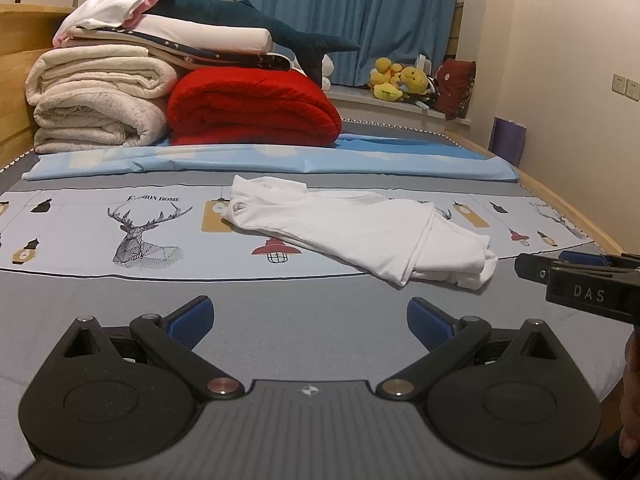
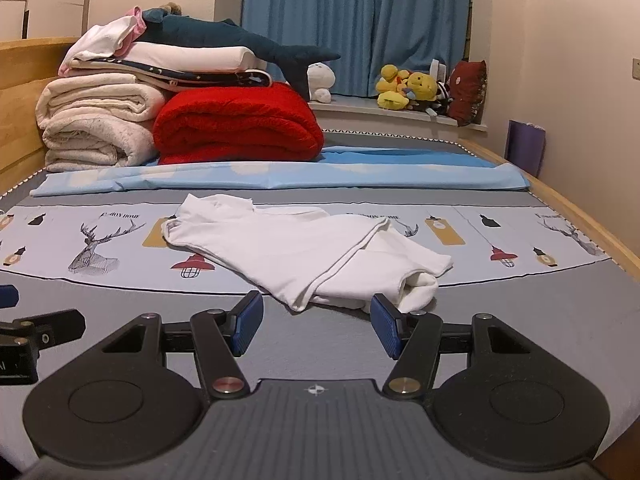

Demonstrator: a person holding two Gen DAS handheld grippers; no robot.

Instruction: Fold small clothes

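**White garment part-folded on the bed, both grippers empty**

Grey bedding (image 2: 320,344) fills the near ground under both tools, and neither tool holds anything. The left gripper (image 1: 310,322) has its blue pads (image 1: 192,320) spread wide over bare cover, well short of the cloth. The right gripper (image 2: 316,328) is also spread, its right pad (image 2: 384,330) just at the bunched near corner of the white garment (image 2: 288,252); whether it touches the fabric I cannot tell.

That garment lies just beyond, across the printed strip of the sheet (image 1: 132,232), one panel already turned over along a diagonal seam and the near right end crumpled. By my reading the fold is begun but not finished: the bundle wants smoothing and at least one more turn.

Farther back lie a blue sheet (image 1: 280,160), a red blanket (image 1: 256,108), cream blankets (image 1: 96,96), then blue curtains (image 1: 352,12).
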